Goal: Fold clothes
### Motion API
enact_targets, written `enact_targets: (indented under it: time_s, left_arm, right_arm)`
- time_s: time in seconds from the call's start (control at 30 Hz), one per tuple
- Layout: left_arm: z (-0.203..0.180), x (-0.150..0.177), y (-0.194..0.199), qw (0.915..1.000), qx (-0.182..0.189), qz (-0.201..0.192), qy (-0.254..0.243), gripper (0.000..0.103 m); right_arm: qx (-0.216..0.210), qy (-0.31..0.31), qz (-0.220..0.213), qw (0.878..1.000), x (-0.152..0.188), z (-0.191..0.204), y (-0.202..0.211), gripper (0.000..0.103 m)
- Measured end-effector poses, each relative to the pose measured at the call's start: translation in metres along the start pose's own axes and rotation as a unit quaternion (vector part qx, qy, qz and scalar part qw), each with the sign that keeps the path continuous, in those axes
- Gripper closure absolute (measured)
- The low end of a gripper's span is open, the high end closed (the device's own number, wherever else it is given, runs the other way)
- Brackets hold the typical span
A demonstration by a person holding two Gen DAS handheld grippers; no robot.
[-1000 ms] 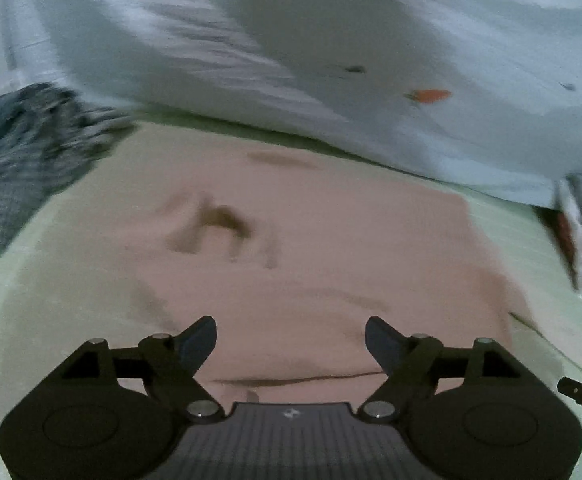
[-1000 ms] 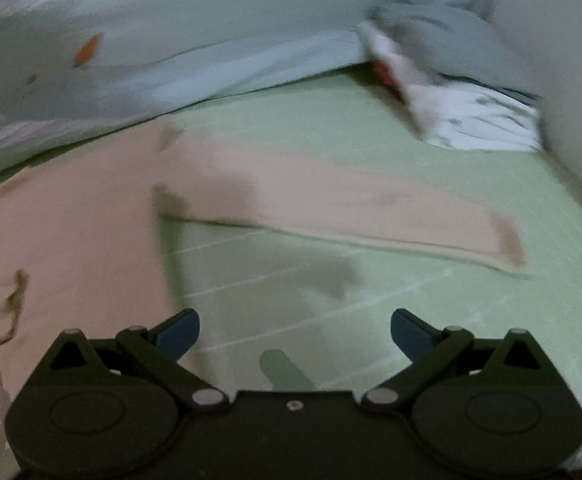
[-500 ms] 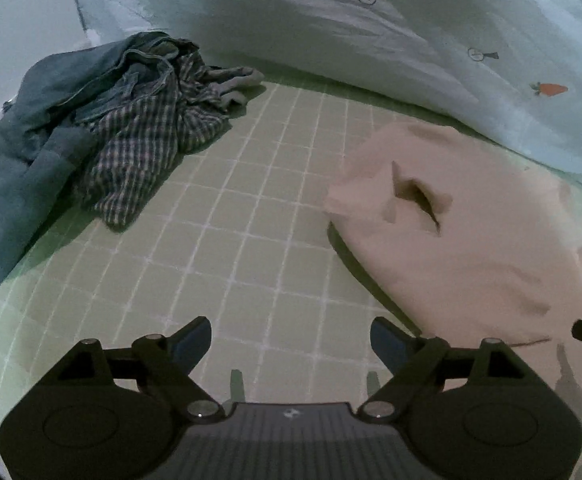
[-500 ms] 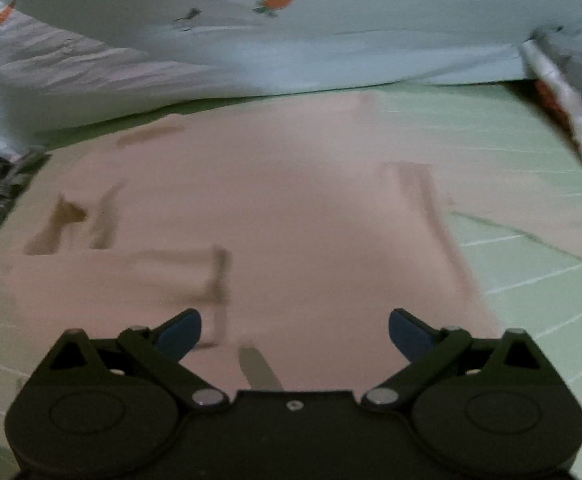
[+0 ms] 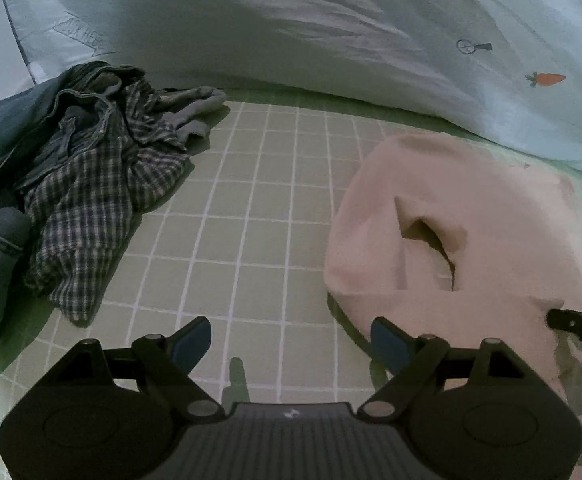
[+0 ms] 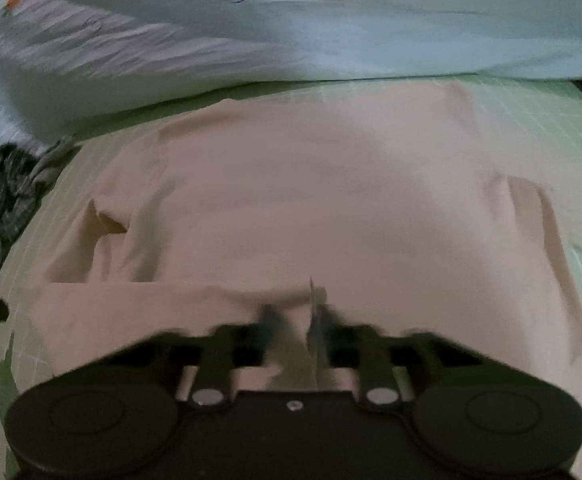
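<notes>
On pink garment point(image 6: 331, 208), right jaws apparently closed.

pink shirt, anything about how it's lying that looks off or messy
Yes. The pink shirt is mostly flat on the green grid sheet, but its side nearest the plaid clothes pile is bunched into a raised fold with a dark open pocket. The right gripper has just closed on the near hem.
</notes>
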State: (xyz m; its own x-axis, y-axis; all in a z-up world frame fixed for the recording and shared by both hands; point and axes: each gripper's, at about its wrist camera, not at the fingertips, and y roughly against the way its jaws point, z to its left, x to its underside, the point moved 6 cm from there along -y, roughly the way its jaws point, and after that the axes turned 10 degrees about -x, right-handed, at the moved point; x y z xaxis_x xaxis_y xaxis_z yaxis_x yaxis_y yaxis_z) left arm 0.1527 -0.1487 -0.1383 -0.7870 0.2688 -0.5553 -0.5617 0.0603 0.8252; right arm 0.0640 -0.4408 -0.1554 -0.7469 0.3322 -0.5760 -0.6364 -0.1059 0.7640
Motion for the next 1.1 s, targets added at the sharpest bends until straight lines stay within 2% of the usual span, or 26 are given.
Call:
enact_targets:
  time_s: [0.1, 0.23, 0.33, 0.43, 0.57, 0.63, 0.73, 0.77, 0.83, 0.93, 0.97, 1.0, 1.03, 1.1]
  left_arm:
    - [-0.002, 0.000, -0.002, 0.9999, -0.005, 0.005, 0.011, 0.016]
    - [-0.007, -0.001, -0.002, 0.9997, -0.012, 0.008, 0.018, 0.016]
    - [-0.012, -0.002, -0.002, 0.9997, -0.017, 0.011, 0.015, 0.016]
    - [-0.015, -0.005, -0.004, 0.9997, -0.023, 0.009, 0.006, 0.016]
    - [-0.016, -0.007, -0.006, 0.9994, -0.033, 0.008, 0.000, 0.016]
    - [-0.014, -0.008, -0.008, 0.9991, -0.041, 0.012, 0.002, 0.016]
    - [-0.012, -0.008, -0.010, 0.9986, -0.049, 0.017, 0.008, 0.016]
    - [-0.011, -0.008, -0.009, 0.9985, -0.051, 0.017, 0.010, 0.016]
    - [-0.009, -0.007, -0.006, 0.9984, -0.054, 0.015, 0.014, 0.016]
    - [-0.006, -0.003, 0.010, 0.9984, -0.053, 0.000, 0.020, 0.015]
    - [-0.005, -0.001, 0.017, 0.9982, -0.053, -0.007, 0.025, 0.014]
    - [-0.003, 0.002, 0.023, 0.9981, -0.052, -0.013, 0.030, 0.010]
    - [-0.002, 0.005, 0.029, 0.9979, -0.051, -0.019, 0.036, 0.010]
    - [0.001, 0.013, 0.036, 0.9982, -0.037, -0.027, 0.040, 0.010]
  right_arm:
    - [-0.006, 0.020, -0.030, 0.999, -0.012, -0.003, 0.015, 0.100]
    - [0.032, 0.023, -0.097, 0.995, -0.042, -0.027, 0.045, 0.101]
    - [0.072, -0.019, -0.143, 0.987, -0.066, -0.074, 0.063, 0.101]
    - [0.127, -0.061, -0.176, 0.974, -0.083, -0.130, 0.078, 0.101]
    - [0.201, -0.103, -0.198, 0.954, -0.089, -0.199, 0.093, 0.101]
    - [0.221, -0.128, -0.197, 0.947, -0.088, -0.226, 0.095, 0.100]
    - [0.226, -0.127, -0.185, 0.948, -0.082, -0.232, 0.091, 0.097]
    - [0.229, -0.119, -0.179, 0.949, -0.079, -0.229, 0.089, 0.093]
    - [0.225, -0.113, -0.173, 0.952, -0.072, -0.215, 0.086, 0.060]
    - [0.211, -0.112, -0.167, 0.957, -0.058, -0.190, 0.089, 0.029]
    - [0.202, -0.107, -0.168, 0.959, -0.053, -0.178, 0.091, 0.024]
    - [0.191, -0.098, -0.168, 0.962, -0.048, -0.163, 0.093, 0.010]
    - [0.181, -0.088, -0.169, 0.965, -0.042, -0.149, 0.095, 0.000]
    - [0.164, -0.058, -0.166, 0.971, -0.027, -0.119, 0.098, 0.000]
